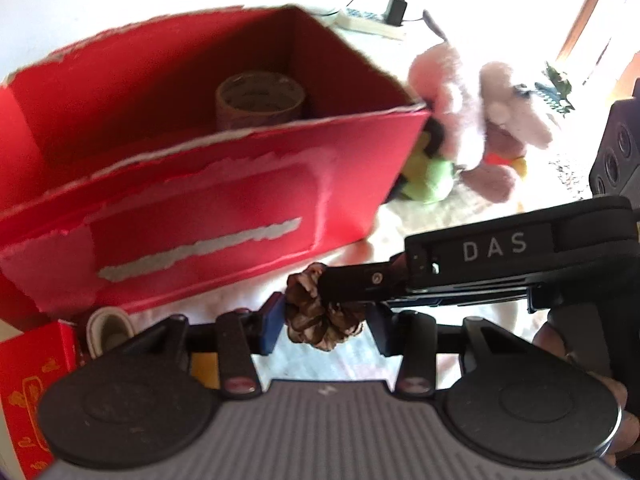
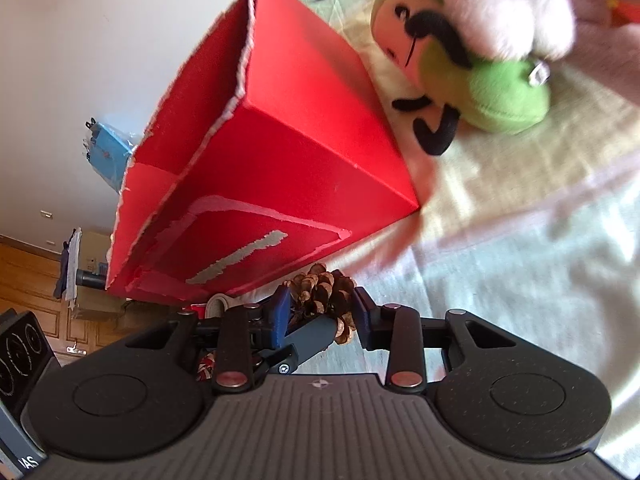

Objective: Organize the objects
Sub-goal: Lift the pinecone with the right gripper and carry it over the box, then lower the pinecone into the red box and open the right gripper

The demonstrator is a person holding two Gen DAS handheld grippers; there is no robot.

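One pine cone [image 1: 320,316] on the cloth-covered surface [image 2: 520,260], just before one red box [image 1: 200,184] (one tape roll [image 1: 260,100] inside). Both claws around it: left claw [image 1: 324,328] and right claw [image 2: 320,312] partly closed, pads touching its scales. Two plush toys [image 1: 480,120] beside.

The box [image 1: 224,184] in the middle of the left wrist view is bright red, with pale torn strips and a grey torn patch on its front. Inside it sits a brown tape roll [image 1: 260,100]. The pine cone [image 1: 320,312] at lower centre is brown with lighter scale tips, between blue-padded black fingers [image 1: 270,322]. At the right, one plush toy [image 1: 480,120] is pale pink, another plush toy [image 2: 492,84] green with black markings. The cloth [image 2: 520,260] is cream.
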